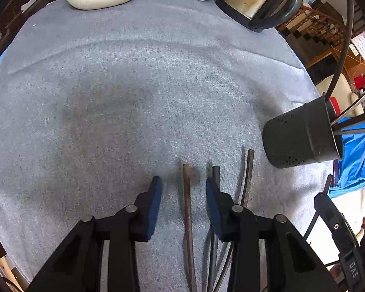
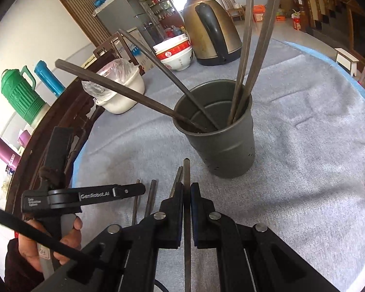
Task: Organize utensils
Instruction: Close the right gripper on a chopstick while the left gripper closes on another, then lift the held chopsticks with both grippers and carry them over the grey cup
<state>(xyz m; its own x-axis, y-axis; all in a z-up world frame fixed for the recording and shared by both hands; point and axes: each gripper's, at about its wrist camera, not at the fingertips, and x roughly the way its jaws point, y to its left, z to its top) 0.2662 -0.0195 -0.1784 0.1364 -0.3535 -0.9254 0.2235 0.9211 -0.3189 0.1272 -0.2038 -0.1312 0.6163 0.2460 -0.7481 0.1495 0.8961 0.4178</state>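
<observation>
1. A single chopstick (image 2: pixel 187 209) is being clamped between the blue pads of the right gripper (image 2: pixel 187 189), its tip sticking out past the fingertips toward the holder (image 2: pixel 219 143).
2. The holder is standing upright on the grey cloth (image 2: pixel 304 146) near the table's right edge, and four chopsticks (image 2: pixel 245 56) are being carried in it, two leaning left and two leaning right.
3. The left gripper (image 1: pixel 183 187) is being held with its jaws partly apart over a brown chopstick (image 1: pixel 187 206) lying on the cloth; the pads are not touching it.
4. More dark chopsticks (image 1: pixel 248 177) are lying just beside that gripper's right finger, between it and the holder (image 1: pixel 301 136).
5. The left tool is being gripped by a hand (image 2: pixel 48 245) at the table's near left edge.
6. A kettle (image 2: pixel 211 29), stacked bowls (image 2: pixel 175 53) and a white dish (image 2: pixel 121 90) are being kept along the far edge.
</observation>
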